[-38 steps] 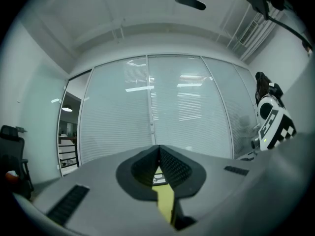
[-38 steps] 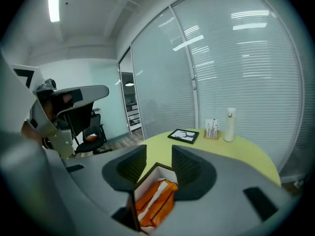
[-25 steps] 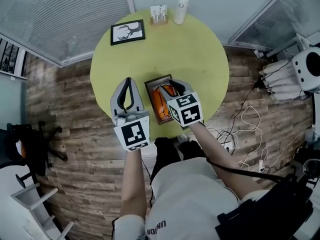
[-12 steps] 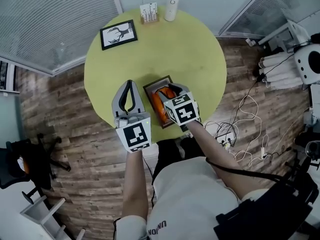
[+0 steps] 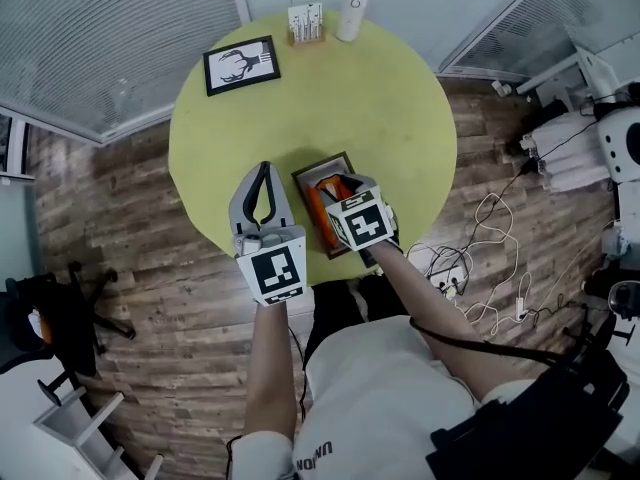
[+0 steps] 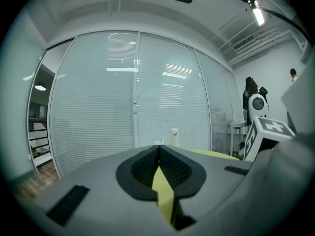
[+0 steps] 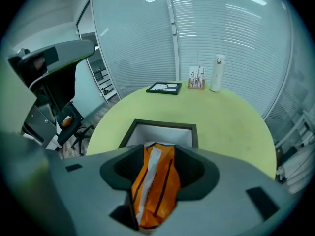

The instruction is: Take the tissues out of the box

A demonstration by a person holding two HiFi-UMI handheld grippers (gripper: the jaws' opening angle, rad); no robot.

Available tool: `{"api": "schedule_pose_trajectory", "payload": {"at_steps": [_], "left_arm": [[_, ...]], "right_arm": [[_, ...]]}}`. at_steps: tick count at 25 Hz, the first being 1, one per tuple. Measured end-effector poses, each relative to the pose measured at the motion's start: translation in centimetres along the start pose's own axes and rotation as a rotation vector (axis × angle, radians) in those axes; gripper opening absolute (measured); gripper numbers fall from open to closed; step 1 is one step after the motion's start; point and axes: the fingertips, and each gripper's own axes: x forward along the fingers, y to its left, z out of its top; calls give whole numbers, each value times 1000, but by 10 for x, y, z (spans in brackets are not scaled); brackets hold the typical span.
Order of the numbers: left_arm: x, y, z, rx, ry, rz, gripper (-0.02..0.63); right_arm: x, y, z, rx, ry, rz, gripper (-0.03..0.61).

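Observation:
A dark-framed box (image 5: 312, 172) stands open near the front edge of the round yellow-green table (image 5: 390, 98). An orange tissue pack (image 5: 319, 205) lies in it. My right gripper (image 5: 336, 184) reaches down over the box. Its jaws are opening, and in the right gripper view the orange pack (image 7: 155, 181) sits between them, with the box's white inside (image 7: 162, 132) just beyond. I cannot see the pads pressing on it. My left gripper (image 5: 264, 168) hovers left of the box with its tips together and nothing in them; in the left gripper view only the table shows through the slit.
At the table's far edge are a framed deer picture (image 5: 242, 65), a small card holder (image 5: 305, 23) and a white bottle (image 5: 353, 12). Cables (image 5: 490, 258) lie on the wood floor to the right. An office chair (image 5: 60, 308) stands to the left.
The right gripper has sunk lower over the box and covers more of the orange pack. The left gripper has stayed beside the box.

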Motion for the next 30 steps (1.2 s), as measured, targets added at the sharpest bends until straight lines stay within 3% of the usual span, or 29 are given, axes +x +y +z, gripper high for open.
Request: {"api": "schedule_pose_trajectory", "payload": {"at_steps": [17,30], "left_arm": [[2,6,-7,-23,14,23,14],[1,8,-11,-37,19,34,14]], "right_arm": [[10,-1,-13,-70,142,-67,192],[10,-6,-17,-72,177,-79,60]]}}
